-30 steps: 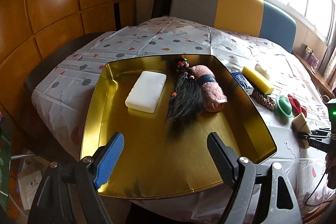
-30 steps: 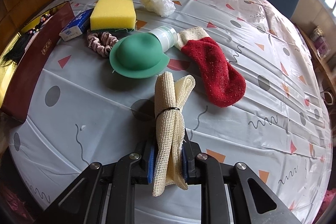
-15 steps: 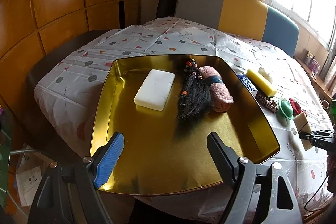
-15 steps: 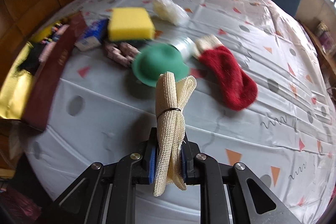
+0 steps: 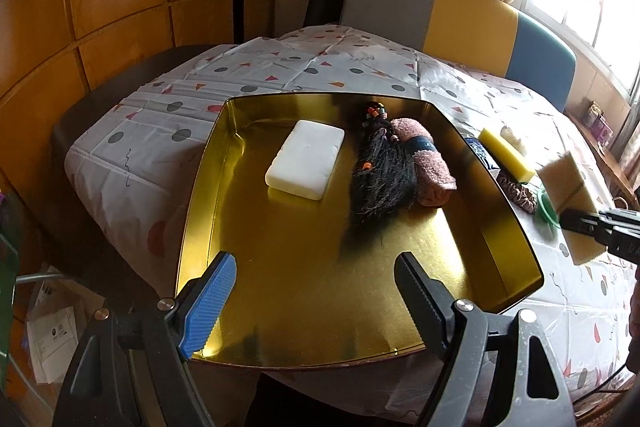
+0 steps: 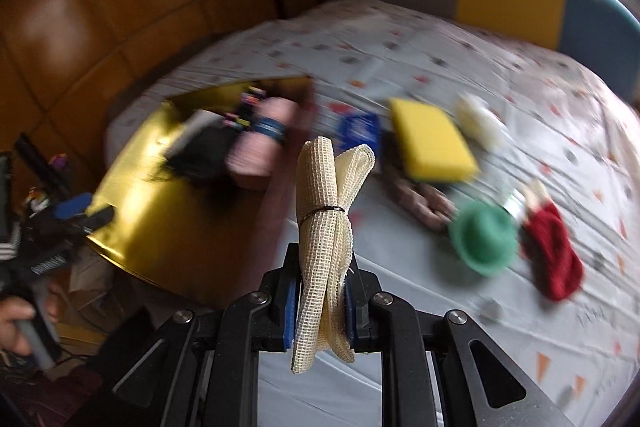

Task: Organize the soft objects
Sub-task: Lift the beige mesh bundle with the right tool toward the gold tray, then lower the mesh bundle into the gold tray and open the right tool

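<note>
Looking along the left gripper (image 5: 314, 291), its jaws stand apart with nothing between them, over the near end of the gold tray (image 5: 516, 247). Inside the tray lie a white sponge (image 5: 306, 159), a black wig (image 5: 380, 179) and a pink towel roll (image 5: 424, 163).

From the right wrist, the right gripper (image 6: 322, 301) is clamped on the mesh roll (image 6: 326, 227), beside the tray. Outside the tray a yellow sponge (image 6: 434, 143), green hat (image 6: 482, 241) and red sock (image 6: 554, 261) remain.

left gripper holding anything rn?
No. In the left wrist view the left gripper has its fingers spread wide over the gold tray with nothing between them.
</note>
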`<state>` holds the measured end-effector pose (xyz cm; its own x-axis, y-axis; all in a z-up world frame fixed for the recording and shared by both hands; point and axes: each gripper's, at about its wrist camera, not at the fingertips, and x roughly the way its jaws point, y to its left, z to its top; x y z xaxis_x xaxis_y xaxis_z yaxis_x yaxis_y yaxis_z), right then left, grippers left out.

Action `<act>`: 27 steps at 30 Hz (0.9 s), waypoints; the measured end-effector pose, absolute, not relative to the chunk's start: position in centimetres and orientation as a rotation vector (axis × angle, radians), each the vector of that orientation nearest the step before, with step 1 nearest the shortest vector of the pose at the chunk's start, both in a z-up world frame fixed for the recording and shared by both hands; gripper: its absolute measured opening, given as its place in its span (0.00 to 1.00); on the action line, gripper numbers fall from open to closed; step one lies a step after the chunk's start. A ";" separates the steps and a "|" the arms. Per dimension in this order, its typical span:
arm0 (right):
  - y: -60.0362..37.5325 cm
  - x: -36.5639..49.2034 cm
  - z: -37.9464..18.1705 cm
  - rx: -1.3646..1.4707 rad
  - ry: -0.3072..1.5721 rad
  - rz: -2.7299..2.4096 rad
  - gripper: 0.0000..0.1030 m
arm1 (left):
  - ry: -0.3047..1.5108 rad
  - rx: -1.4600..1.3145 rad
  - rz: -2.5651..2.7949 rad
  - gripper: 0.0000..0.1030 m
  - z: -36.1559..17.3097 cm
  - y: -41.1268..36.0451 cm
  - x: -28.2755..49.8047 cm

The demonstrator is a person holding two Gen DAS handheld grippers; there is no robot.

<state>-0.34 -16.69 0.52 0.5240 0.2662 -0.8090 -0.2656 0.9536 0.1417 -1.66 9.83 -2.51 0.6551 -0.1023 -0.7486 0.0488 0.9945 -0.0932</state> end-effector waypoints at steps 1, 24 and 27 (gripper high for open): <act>-15.6 -0.2 0.7 -0.005 0.962 0.343 0.18 | 0.852 -0.068 -0.085 0.80 -2.5 9.9 -1.7; -5.1 3.4 -4.8 -0.172 1.070 0.464 0.33 | 0.875 -0.100 -0.051 0.80 -3.4 11.6 -1.0; -5.5 3.3 -4.8 -0.171 1.062 0.455 0.34 | 0.877 -0.101 -0.050 0.80 -3.5 11.6 -0.9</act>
<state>3.28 -5.54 -4.80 0.4053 0.2771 -0.8712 -0.4390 0.8949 0.0804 -0.93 11.59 -3.50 0.6384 -0.0849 -0.7650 0.0018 0.9941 -0.1088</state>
